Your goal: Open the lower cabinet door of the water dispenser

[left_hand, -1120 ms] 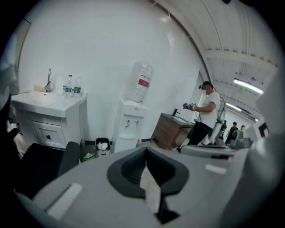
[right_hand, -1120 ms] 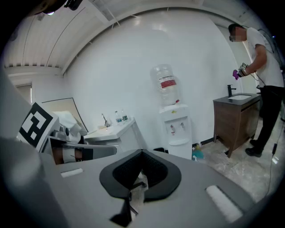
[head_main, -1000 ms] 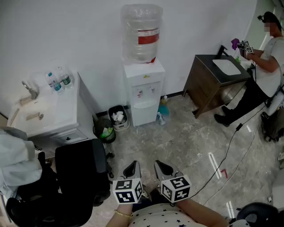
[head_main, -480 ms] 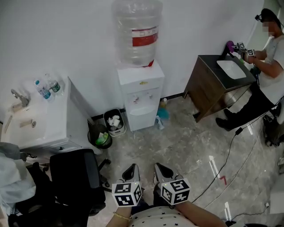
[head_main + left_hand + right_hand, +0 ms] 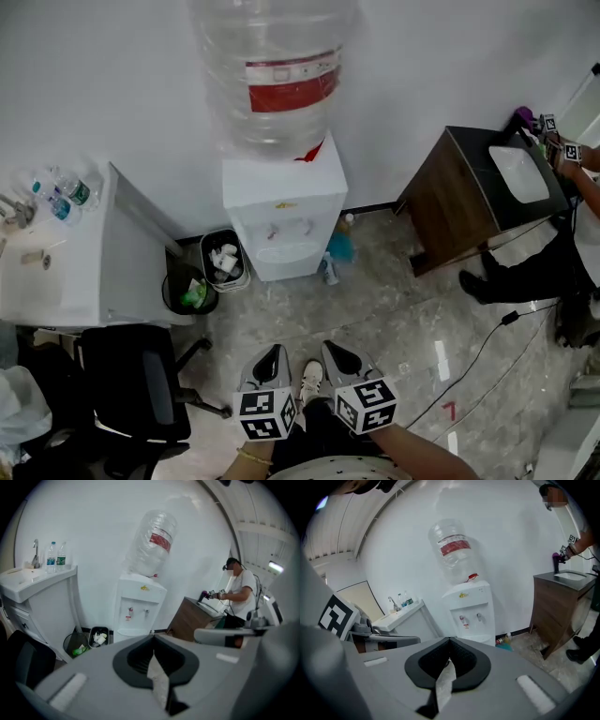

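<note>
We hold both tools low over the marbled floor (image 5: pixel 394 309), side by side above a white shoe (image 5: pixel 311 380). The left gripper (image 5: pixel 272 361) and the right gripper (image 5: pixel 339 358) both point at the water dispenser (image 5: pixel 281 220), well apart from it. Each gripper view shows its jaws clenched tip to tip with nothing between them: the left gripper at (image 5: pixel 152 641), the right at (image 5: pixel 449 644).

The white dispenser stands against the wall, topped by a clear bottle (image 5: pixel 274 75) with a red label. Its lower cabinet door (image 5: pixel 283 267) faces us below the taps, steeply foreshortened from above and hidden behind the jaws in both gripper views.

To its left sit a small bin of rubbish (image 5: pixel 225 261) and a round black bin (image 5: pixel 190 289); beyond them are a white sink unit (image 5: pixel 56 272) and a black chair (image 5: pixel 131 384). A teal bottle (image 5: pixel 342 246) stands just right of the dispenser. Farther right, another person (image 5: pixel 525 272) stands at a brown washstand (image 5: pixel 469 202).
</note>
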`<control>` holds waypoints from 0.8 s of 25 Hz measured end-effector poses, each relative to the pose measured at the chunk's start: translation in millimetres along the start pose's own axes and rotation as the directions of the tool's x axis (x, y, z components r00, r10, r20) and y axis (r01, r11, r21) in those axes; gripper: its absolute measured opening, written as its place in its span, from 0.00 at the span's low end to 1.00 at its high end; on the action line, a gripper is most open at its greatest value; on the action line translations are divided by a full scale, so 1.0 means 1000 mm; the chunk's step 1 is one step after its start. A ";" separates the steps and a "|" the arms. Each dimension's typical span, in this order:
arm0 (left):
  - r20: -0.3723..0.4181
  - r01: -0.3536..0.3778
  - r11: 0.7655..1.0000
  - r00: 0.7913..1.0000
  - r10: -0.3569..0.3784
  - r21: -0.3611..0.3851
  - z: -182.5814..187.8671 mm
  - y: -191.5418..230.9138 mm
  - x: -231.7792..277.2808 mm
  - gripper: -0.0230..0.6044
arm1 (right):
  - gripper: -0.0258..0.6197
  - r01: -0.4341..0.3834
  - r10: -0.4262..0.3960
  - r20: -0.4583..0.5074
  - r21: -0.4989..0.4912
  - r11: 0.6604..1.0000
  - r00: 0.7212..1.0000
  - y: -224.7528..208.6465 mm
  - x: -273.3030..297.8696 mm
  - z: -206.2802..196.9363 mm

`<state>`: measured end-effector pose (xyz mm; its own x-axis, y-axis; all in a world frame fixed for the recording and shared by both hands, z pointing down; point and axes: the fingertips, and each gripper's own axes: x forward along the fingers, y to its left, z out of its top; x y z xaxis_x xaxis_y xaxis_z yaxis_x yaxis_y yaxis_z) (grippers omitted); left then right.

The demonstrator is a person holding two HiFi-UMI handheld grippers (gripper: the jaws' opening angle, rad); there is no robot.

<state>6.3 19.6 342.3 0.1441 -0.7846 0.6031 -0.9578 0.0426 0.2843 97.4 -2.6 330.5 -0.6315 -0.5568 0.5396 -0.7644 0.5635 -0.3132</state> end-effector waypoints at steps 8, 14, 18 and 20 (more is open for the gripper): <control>-0.075 -0.033 0.999 0.997 0.030 -0.044 -0.013 0.017 0.100 0.05 | 0.04 0.011 -0.013 -0.071 -0.016 1.000 0.997 -0.059 0.087 -0.012; -0.125 -0.056 0.998 0.991 0.051 -0.040 -0.066 0.072 0.204 0.05 | 0.04 0.035 -0.033 -0.106 0.014 0.999 0.994 -0.117 0.195 -0.070; -0.173 -0.062 0.994 0.984 0.046 -0.092 -0.121 0.109 0.270 0.05 | 0.04 0.063 -0.060 -0.153 0.014 0.998 0.986 -0.172 0.277 -0.131; -0.194 -0.061 0.992 0.980 0.038 -0.112 -0.147 0.121 0.292 0.05 | 0.07 0.068 -0.062 -0.168 0.028 0.997 0.984 -0.203 0.311 -0.156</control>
<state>-30.8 -113.5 662.1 0.1528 -0.6474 0.7467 -0.9309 0.1593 0.3286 76.2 -194.9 683.2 -0.5522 -0.4804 0.6814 -0.8088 0.5069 -0.2981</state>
